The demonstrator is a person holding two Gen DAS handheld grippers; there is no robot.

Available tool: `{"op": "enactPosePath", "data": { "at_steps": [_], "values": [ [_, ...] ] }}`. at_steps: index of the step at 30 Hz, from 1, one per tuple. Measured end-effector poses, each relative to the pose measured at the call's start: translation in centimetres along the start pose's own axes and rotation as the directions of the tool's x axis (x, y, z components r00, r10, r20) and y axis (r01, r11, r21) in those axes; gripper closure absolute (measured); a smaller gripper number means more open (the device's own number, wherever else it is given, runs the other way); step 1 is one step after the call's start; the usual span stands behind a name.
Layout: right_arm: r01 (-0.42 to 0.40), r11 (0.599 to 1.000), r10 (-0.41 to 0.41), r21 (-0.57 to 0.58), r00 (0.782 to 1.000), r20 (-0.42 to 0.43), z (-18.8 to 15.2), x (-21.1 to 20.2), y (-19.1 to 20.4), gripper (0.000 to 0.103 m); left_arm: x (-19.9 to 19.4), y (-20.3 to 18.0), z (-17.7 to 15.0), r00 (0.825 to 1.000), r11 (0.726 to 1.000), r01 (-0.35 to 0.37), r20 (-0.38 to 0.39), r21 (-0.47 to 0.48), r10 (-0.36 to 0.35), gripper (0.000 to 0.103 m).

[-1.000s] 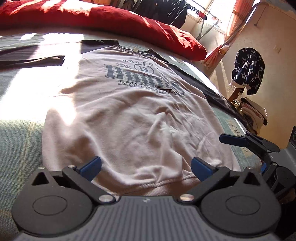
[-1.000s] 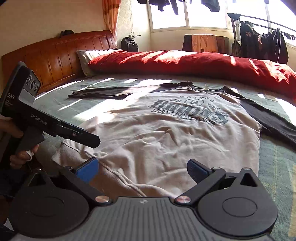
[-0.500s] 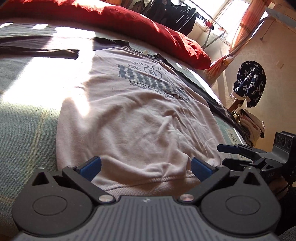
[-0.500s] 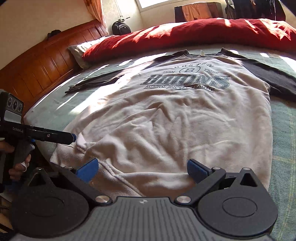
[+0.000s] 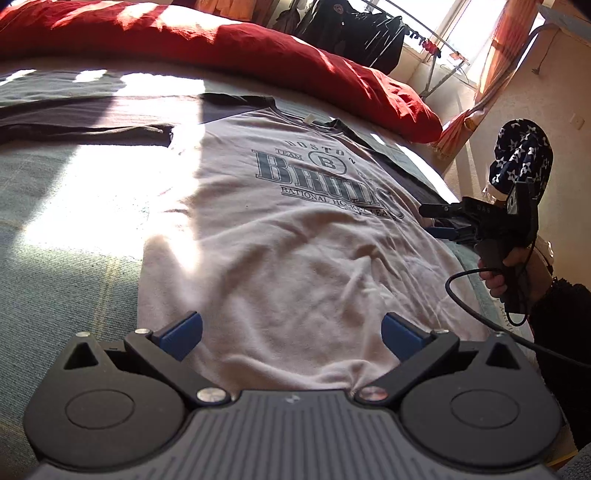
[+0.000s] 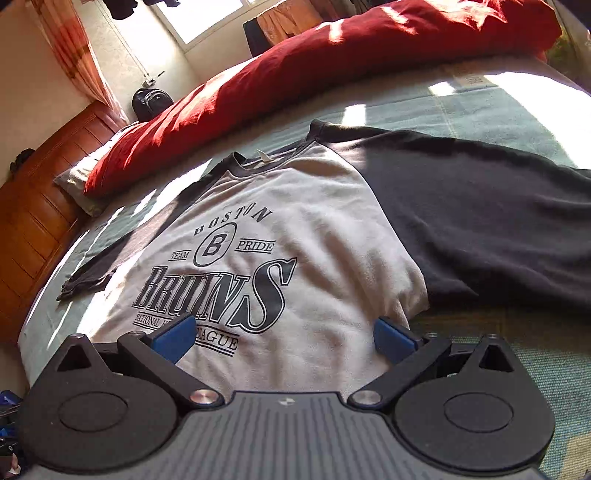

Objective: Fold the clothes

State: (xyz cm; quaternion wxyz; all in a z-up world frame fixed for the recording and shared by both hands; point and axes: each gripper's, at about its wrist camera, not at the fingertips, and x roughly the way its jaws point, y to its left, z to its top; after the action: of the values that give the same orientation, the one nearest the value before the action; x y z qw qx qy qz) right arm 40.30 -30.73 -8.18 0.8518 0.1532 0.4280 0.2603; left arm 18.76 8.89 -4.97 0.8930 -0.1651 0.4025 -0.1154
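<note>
A pale sweatshirt (image 5: 288,243) with dark sleeves and a "Boston Bruins" print lies face up, spread flat on the bed; it also shows in the right wrist view (image 6: 295,266). Its right dark sleeve (image 6: 480,221) stretches out sideways, the other sleeve (image 5: 81,129) lies along the far left. My left gripper (image 5: 291,332) is open and empty, just above the hem. My right gripper (image 6: 284,338) is open and empty over the shirt's side near the armpit. The right gripper also shows in the left wrist view (image 5: 443,221), hovering at the shirt's right edge.
The bed has a green blanket (image 5: 55,258). A red duvet (image 5: 221,48) lies bunched along the far side, with a pillow (image 6: 74,177) and wooden headboard (image 6: 33,221). A star-patterned garment (image 5: 521,155) hangs beyond the bed. A clothes rack (image 5: 369,26) stands by the window.
My right gripper has moved from the hem corner up along the shirt's side towards the armpit and sleeve. My left gripper has shifted slightly along the hem. Both stay open.
</note>
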Motion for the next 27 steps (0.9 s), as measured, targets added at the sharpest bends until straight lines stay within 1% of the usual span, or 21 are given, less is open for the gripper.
{"op": "enactPosePath", "data": {
  "at_steps": [1, 2, 4, 5, 6, 7, 9, 11, 12, 14, 15, 18, 20, 21, 22, 24, 26, 27],
  "values": [
    [-0.016, 1.000, 0.016, -0.021, 1.000, 0.004, -0.5, -0.4, -0.2, 0.000, 0.1, 0.1, 0.1, 1.000, 1.000, -0.005, 0.000, 0.002, 0.005, 0.001],
    [-0.007, 0.999, 0.007, -0.041, 1.000, 0.003, -1.0, -0.9, -0.2, 0.000, 0.2, 0.1, 0.2, 1.000, 1.000, -0.010, 0.000, 0.004, 0.010, 0.001],
    [0.061, 0.995, -0.062, -0.077, 0.998, -0.010, -1.6, -2.3, 0.4, 0.000, 0.3, 0.1, 0.3, 1.000, 1.000, -0.011, 0.003, 0.006, 0.011, 0.001],
    [0.078, 0.993, -0.080, -0.092, 0.997, -0.017, -1.9, -3.0, 0.8, 0.000, 0.4, 0.1, 0.4, 1.000, 1.000, -0.007, 0.006, 0.007, 0.007, 0.001],
    [0.077, 0.992, -0.080, -0.102, 0.996, -0.024, -2.2, -3.6, 1.1, 0.000, 0.5, 0.0, 0.5, 1.000, 1.000, -0.002, 0.010, 0.007, 0.002, 0.001],
    [0.063, 0.992, -0.065, -0.110, 0.998, -0.019, -2.5, -4.3, 1.6, 0.000, 0.4, -0.2, 0.6, 1.000, 1.000, 0.000, 0.014, 0.009, 0.000, 0.001],
    [0.007, 0.994, -0.006, -0.114, 1.000, 0.008, -3.2, -5.5, 2.4, 0.000, 0.4, -0.6, 0.7, 1.000, 1.000, 0.005, 0.023, 0.013, -0.005, 0.001],
    [-0.045, 0.994, 0.047, -0.102, 0.999, 0.013, -4.0, -5.8, 3.1, 0.000, 0.2, -1.1, 0.7, 0.999, 1.000, 0.023, 0.021, 0.020, -0.024, 0.001],
    [-0.049, 0.994, 0.049, -0.094, 0.999, 0.002, -4.5, -5.7, 3.2, 0.000, 0.2, -1.3, 0.5, 1.000, 0.999, 0.022, 0.015, 0.027, -0.023, 0.001],
    [-0.008, 0.997, 0.004, -0.075, 0.999, -0.046, -6.0, -4.9, 3.2, 0.000, -0.1, -1.6, 0.1, 1.000, 0.999, 0.016, 0.005, 0.035, -0.016, 0.001],
    [0.004, 0.997, -0.008, -0.077, 0.999, -0.051, -6.9, -5.0, 3.2, 0.000, -0.3, -1.6, -0.2, 1.000, 0.999, 0.011, 0.001, 0.037, -0.011, 0.001],
    [0.017, 0.994, -0.018, -0.108, 1.000, -0.014, -10.0, -6.8, 3.6, 0.000, -0.8, -1.7, -1.0, 1.000, 0.999, 0.011, -0.012, 0.039, -0.011, 0.001],
    [0.027, 0.995, -0.029, -0.100, 0.999, -0.026, -11.4, -8.4, 4.1, 0.000, -1.1, -1.8, -1.4, 1.000, 0.999, 0.009, -0.012, 0.041, -0.009, 0.001],
    [0.031, 0.996, -0.036, -0.084, 0.998, -0.049, -11.8, -9.1, 4.4, 0.000, -1.3, -1.8, -1.5, 1.000, 0.999, 0.009, -0.011, 0.043, -0.009, 0.001],
    [0.025, 0.997, -0.028, -0.076, 0.998, -0.050, -12.1, -9.7, 4.8, 0.000, -1.5, -1.9, -1.7, 1.000, 0.999, 0.009, -0.009, 0.044, -0.009, 0.001],
    [-0.013, 0.997, 0.012, -0.075, 1.000, -0.011, -12.7, -10.9, 5.8, 0.000, -1.7, -2.2, -1.7, 1.000, 0.999, 0.008, 0.000, 0.044, -0.008, 0.001],
    [-0.044, 0.996, 0.045, -0.079, 0.999, 0.006, -13.3, -11.1, 6.7, 0.000, -1.9, -2.6, -1.7, 1.000, 0.998, 0.030, 0.007, 0.049, -0.030, 0.001],
    [-0.049, 0.996, 0.050, -0.075, 0.999, 0.000, -13.7, -10.8, 7.0, 0.000, -2.0, -2.8, -1.8, 0.999, 0.998, 0.041, 0.008, 0.051, -0.041, 0.001]
  ]
}}
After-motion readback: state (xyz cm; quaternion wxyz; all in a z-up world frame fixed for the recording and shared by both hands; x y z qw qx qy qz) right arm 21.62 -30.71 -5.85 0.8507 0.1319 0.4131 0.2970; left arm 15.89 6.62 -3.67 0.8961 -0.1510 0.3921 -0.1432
